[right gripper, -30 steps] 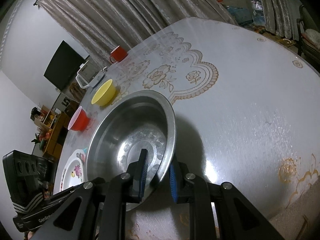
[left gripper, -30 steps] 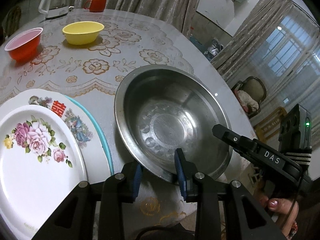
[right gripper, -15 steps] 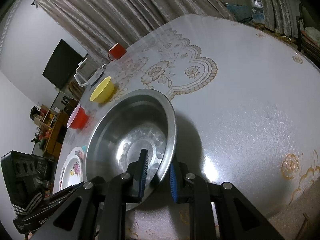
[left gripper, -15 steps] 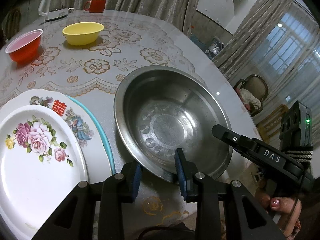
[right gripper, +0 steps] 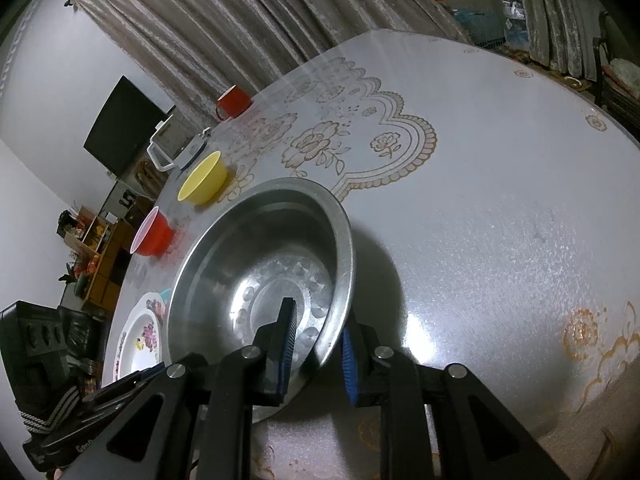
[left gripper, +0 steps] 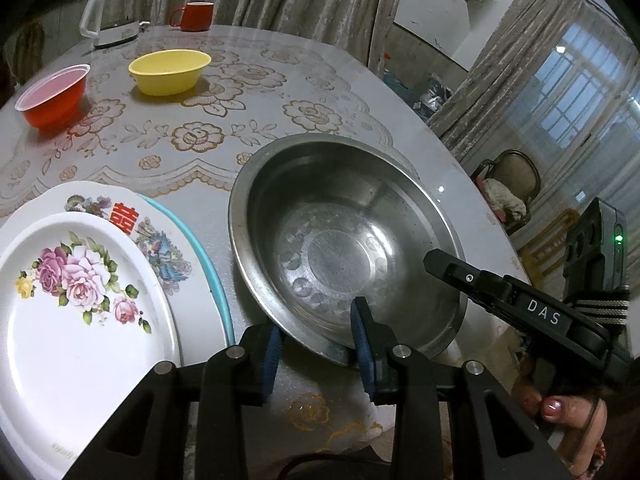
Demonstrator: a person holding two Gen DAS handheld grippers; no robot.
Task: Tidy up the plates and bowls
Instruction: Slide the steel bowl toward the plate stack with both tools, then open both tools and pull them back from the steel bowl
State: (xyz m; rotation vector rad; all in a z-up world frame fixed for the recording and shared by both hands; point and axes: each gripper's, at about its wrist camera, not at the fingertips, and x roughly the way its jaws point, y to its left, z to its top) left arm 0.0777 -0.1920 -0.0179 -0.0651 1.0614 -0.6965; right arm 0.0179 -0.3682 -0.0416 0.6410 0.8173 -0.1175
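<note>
Steel bowl sits on the counter beside the plates, red bowl and yellow bowl farther back. Left gripper straddles the near rim, fingers slack, not pressing. Right gripper brackets the right rim and has just been easing apart, rim between its fingers, daylight on the outer pad. Looks like a release: best to let the bowl settle flat, spread fully, then back off along the fingers without nudging the rim.
</note>
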